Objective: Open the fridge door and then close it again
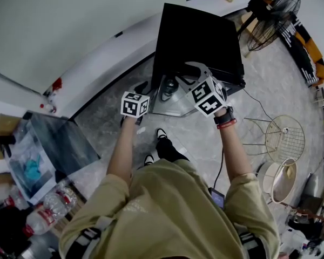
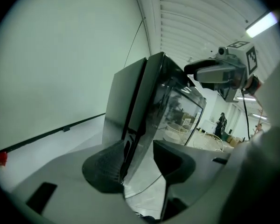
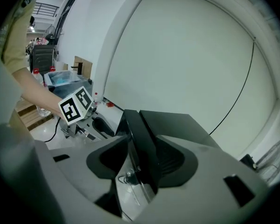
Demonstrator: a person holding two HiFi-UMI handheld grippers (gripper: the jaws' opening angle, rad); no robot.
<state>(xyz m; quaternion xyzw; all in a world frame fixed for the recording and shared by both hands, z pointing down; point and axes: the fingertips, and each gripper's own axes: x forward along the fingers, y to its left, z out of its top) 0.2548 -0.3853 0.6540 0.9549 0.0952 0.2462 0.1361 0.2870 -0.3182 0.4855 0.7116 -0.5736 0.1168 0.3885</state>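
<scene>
A pale marbled floor (image 1: 243, 117) meets a plain white wall (image 1: 54, 26), and against that wall stands the low black fridge (image 1: 197, 42), straight ahead of the person, whose khaki shirt (image 1: 167, 209) fills the bottom of the head view. The fridge's glass door (image 2: 175, 115) faces the person and looks slightly ajar, a dark gap showing between it and the cabinet. To the person's left is a bench (image 1: 70, 144) with a dark glossy top, and a black standing fan (image 1: 272, 12) sits off by the fridge's far side. A round wire stool (image 1: 285, 139) stands on the floor to the right, well apart from the fridge. Both arms reach forward to the door. The left tool (image 2: 139, 162) is spread, and the door's edge runs between its jaws with a gap showing beside it, so it pinches nothing. The right tool (image 3: 142, 164) is likewise spread, the black edge of the door standing between its jaws without being pressed. Plastic bottles (image 1: 48, 206) with red caps lie near the bench.
</scene>
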